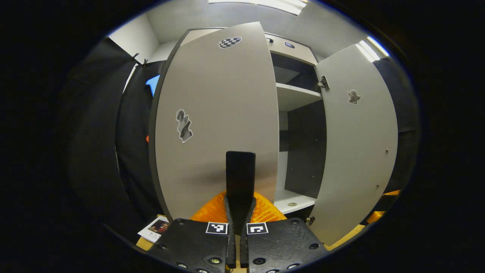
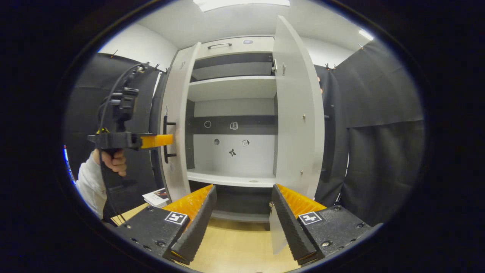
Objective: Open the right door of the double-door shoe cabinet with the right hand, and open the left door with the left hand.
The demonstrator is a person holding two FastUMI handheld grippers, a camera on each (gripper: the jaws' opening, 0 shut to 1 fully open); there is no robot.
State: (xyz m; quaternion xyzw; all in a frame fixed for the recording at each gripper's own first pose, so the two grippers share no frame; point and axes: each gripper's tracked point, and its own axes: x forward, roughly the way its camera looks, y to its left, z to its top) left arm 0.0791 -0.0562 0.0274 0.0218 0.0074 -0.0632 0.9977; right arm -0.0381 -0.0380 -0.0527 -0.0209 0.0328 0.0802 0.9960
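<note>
at the handle of the left door, your left gripper has its two fingers pinched together on the dark bar of the handle, which stands up between them. that grip is why the door swings with your hand: you are pulling from its free edge, far from the hinge. in the right gripper view the same gripper reaches across to the handle from the side, your hand and sleeve below it.

beyond that door the cabinet is open, with pale shelves and small stickers on the back wall. the left door stands only part way out, so i judge that it needs more swing.

on the other side of the cabinet, the right door is swung wide, edge on toward you, and looks done. your right gripper hangs in front of the cabinet's lower shelf with its fingers spread wide and nothing between them, free of that door.

a booklet lies on the floor by the foot of the left door; it seems clear of the door's path, though i cannot be sure.
</note>
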